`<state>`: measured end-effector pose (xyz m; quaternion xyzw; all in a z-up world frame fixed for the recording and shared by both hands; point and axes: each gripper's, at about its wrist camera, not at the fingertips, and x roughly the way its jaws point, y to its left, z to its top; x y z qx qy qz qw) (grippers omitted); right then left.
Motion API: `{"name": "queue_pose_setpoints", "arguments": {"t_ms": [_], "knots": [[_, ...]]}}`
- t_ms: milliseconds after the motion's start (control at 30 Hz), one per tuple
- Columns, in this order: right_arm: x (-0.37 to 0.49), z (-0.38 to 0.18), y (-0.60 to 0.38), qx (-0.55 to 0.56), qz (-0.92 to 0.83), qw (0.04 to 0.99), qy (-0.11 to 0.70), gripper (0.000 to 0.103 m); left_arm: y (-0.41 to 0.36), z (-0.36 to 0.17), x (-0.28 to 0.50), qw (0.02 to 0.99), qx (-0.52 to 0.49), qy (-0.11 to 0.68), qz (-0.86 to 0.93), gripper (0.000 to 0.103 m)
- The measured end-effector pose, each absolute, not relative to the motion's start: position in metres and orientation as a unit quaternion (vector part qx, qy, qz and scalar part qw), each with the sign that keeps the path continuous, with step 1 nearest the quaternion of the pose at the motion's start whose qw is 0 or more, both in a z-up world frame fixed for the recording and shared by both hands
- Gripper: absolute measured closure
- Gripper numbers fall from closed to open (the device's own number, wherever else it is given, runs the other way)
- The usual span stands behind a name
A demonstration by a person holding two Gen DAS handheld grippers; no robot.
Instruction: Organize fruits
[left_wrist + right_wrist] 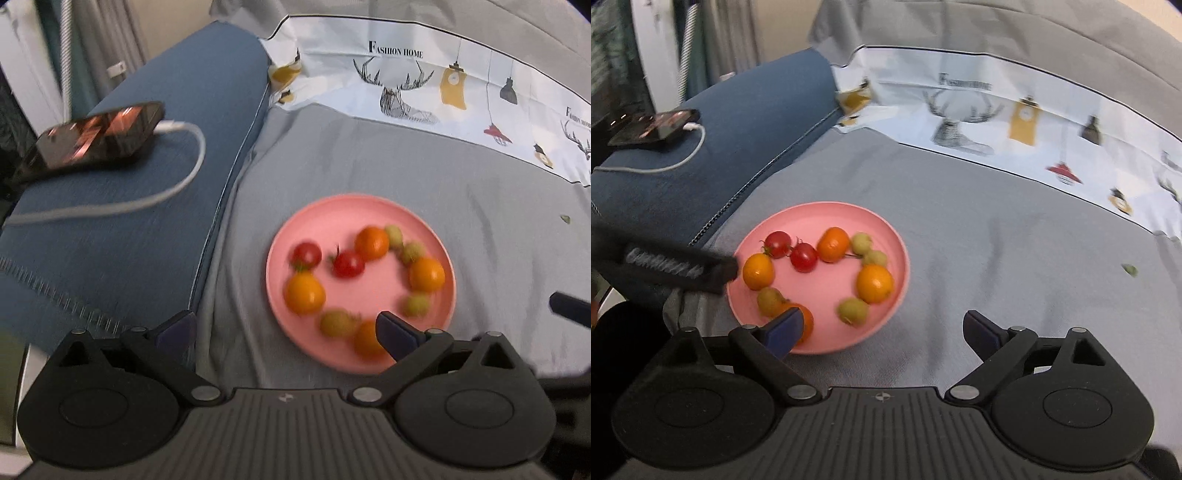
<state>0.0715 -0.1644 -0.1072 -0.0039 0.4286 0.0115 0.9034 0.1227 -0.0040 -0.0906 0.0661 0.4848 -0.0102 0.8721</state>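
A pink plate lies on the grey sheet and holds fruit in a rough ring: two red tomatoes, several oranges and several small green fruits. My left gripper is open and empty above the plate's near-left rim. My right gripper is open and empty above the plate's near-right rim. The left gripper's finger shows at the plate's left edge in the right wrist view.
A blue cushion at the left carries a phone with a white cable. A printed white cloth lies behind. A small green scrap lies on the grey sheet at the right.
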Motion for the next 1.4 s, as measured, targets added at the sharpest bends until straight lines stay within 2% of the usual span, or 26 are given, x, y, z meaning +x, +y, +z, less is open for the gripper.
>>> {"name": "queue_pose_setpoints", "arguments": {"t_ms": [633, 1400], "knots": [[-0.026, -0.045, -0.152, -0.015, -0.031, 0.942, 0.334, 0.004, -0.001, -0.040, 0.018, 0.900, 0.060, 0.432, 0.003, 0.000], [-0.069, -0.026, -0.156, 0.002, -0.037, 0.956, 0.289, 0.002, -0.010, -0.026, -0.016, 0.910, 0.081, 0.406, 0.006, 0.000]]}}
